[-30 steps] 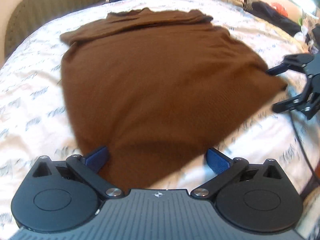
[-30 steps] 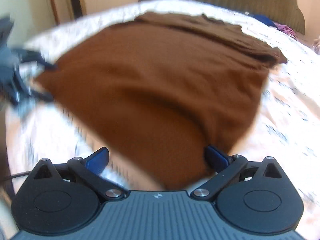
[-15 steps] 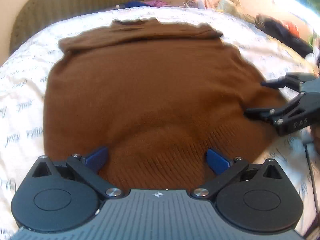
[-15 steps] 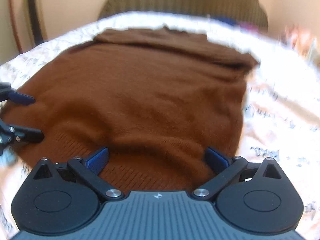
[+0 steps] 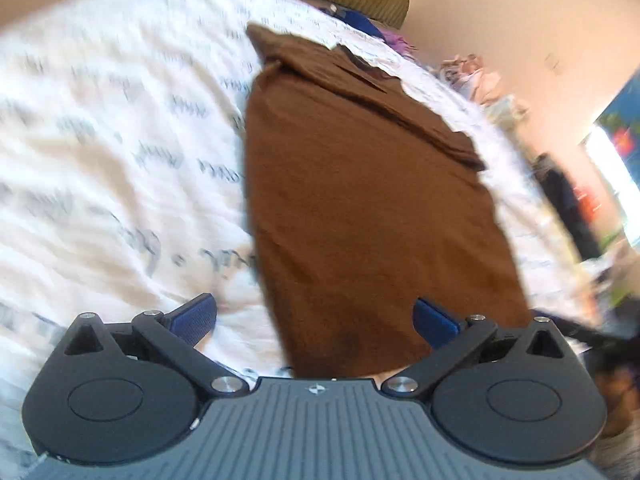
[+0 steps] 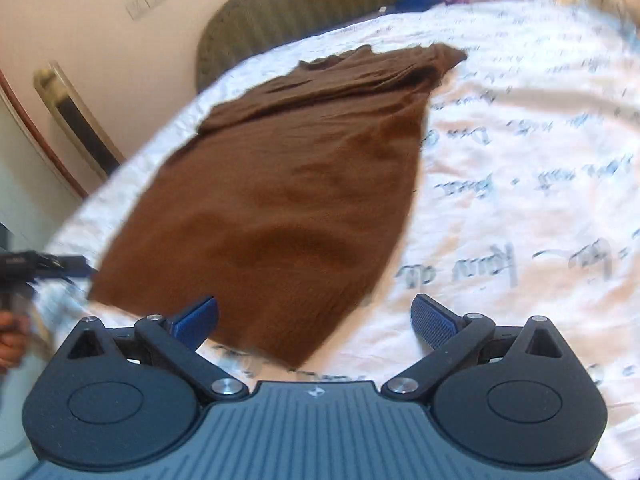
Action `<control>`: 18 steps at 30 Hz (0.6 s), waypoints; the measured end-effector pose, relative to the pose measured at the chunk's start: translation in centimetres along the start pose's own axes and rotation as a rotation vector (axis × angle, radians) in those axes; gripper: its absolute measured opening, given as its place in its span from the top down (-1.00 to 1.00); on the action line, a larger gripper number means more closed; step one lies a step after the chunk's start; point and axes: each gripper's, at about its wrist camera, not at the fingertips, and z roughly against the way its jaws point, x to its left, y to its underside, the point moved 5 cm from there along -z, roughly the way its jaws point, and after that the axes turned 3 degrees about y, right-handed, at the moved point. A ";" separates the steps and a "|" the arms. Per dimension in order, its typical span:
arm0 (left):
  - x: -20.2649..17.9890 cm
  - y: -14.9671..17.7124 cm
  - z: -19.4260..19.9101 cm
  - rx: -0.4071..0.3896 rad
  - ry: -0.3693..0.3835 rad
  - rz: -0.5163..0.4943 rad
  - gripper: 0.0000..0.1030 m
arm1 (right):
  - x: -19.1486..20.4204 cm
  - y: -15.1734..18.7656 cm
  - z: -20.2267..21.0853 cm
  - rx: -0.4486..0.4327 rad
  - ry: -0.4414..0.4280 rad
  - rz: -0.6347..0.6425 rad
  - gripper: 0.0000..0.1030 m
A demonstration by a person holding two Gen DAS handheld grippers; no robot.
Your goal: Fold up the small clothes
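Note:
A brown knitted top (image 5: 360, 220) lies flat on the white printed bed sheet (image 5: 120, 140), with its folded sleeves and neck at the far end. My left gripper (image 5: 316, 316) is open low over the hem's near left corner, so cloth lies between its blue pads and sheet shows on the left. In the right wrist view the same top (image 6: 288, 200) runs away from me. My right gripper (image 6: 314, 318) is open over the hem's near right corner, and the left gripper (image 6: 44, 266) shows at the far left edge, held by a hand (image 6: 10, 340).
An olive ribbed headboard (image 6: 320, 12) stands behind the bed. Blue and purple cloth (image 6: 420, 0) lies by it. A pile of light clothes (image 5: 480, 80) and dark clothes (image 5: 568, 208) sit at the bed's far right side. Bare sheet (image 6: 520, 200) spreads right of the top.
Both grippers have moved apart along the hem, the left toward its left corner and the right toward its right corner. Both stay open. The top lies as before.

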 end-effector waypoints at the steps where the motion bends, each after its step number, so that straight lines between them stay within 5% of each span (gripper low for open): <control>1: 0.1 0.0 -0.4 0.010 0.033 0.021 -1.00 | -0.2 -0.2 -0.4 -0.001 -0.039 -0.031 -1.00; 5: -0.3 -0.3 -0.8 0.007 0.129 0.070 -1.00 | -0.6 -0.9 -1.8 -0.024 -0.113 -0.102 -0.91; 6: -0.4 -0.2 -0.8 0.004 0.166 0.096 -0.99 | -0.5 -0.8 -1.7 -0.033 -0.106 -0.096 -0.51; 7: -0.5 -0.2 -1.0 0.008 0.199 0.107 -0.96 | -0.4 -0.6 -2.1 -0.029 -0.097 -0.094 0.40; 8: -0.7 0.0 -1.2 0.010 0.219 0.110 -0.93 | -0.3 -0.4 -2.3 -0.012 -0.093 -0.091 0.78; 10: -0.4 0.4 -1.5 0.013 0.244 0.138 -0.63 | 0.0 0.1 -2.7 -0.007 -0.084 -0.070 0.83; 12: 0.2 0.5 -2.3 0.046 0.252 0.173 0.55 | -0.1 0.1 -2.8 -0.022 -0.083 -0.077 0.83; 13: 0.6 0.7 -2.7 0.067 0.262 0.187 0.76 | -0.2 0.0 -2.7 -0.035 -0.082 -0.079 0.83; 18: 0.5 0.3 -2.9 0.051 0.236 0.145 0.90 | 1.0 -0.8 -1.4 -0.077 -0.065 -0.012 0.84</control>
